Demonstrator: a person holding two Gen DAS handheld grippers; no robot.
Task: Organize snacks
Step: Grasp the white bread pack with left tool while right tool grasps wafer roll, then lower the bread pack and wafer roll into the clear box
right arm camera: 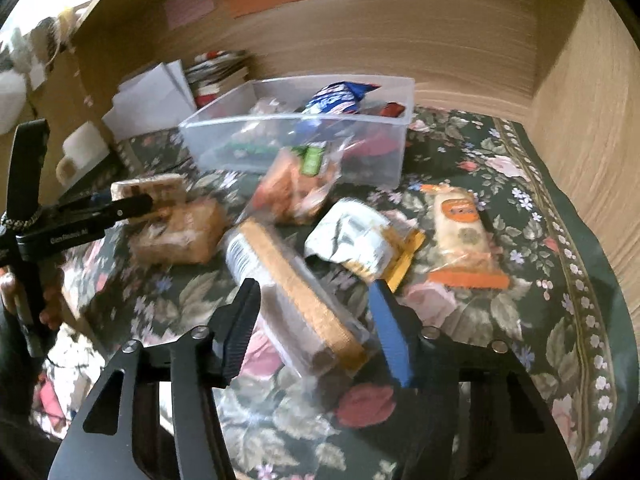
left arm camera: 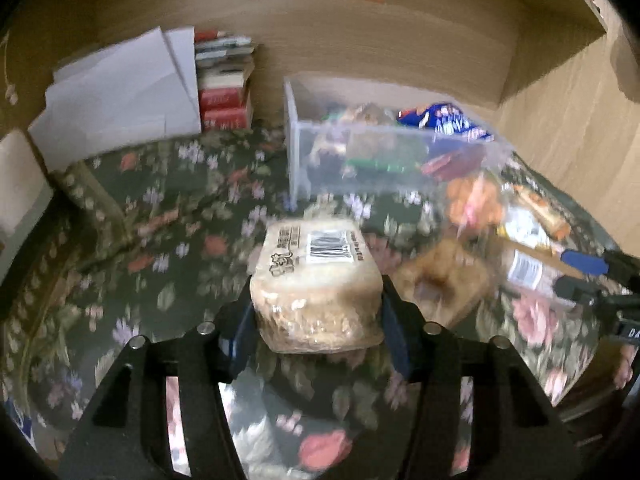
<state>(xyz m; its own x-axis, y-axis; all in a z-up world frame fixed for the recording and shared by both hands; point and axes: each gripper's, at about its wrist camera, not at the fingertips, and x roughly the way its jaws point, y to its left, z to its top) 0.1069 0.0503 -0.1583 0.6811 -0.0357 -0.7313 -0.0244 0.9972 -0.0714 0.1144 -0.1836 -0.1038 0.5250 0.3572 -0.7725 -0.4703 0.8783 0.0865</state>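
My left gripper is shut on a pale wrapped rice-cake snack with a barcode label and holds it above the floral cloth. It also shows in the right wrist view. My right gripper is open, its fingers on either side of a long brown cracker pack that lies on the cloth. A clear plastic bin, also in the left wrist view, holds several snacks, a blue packet on top.
On the cloth lie a brown wrapped cake, an orange bag, a white-and-gold packet and an orange-trimmed snack. White boxes and stacked books stand at the back left. Wooden walls enclose the back and right.
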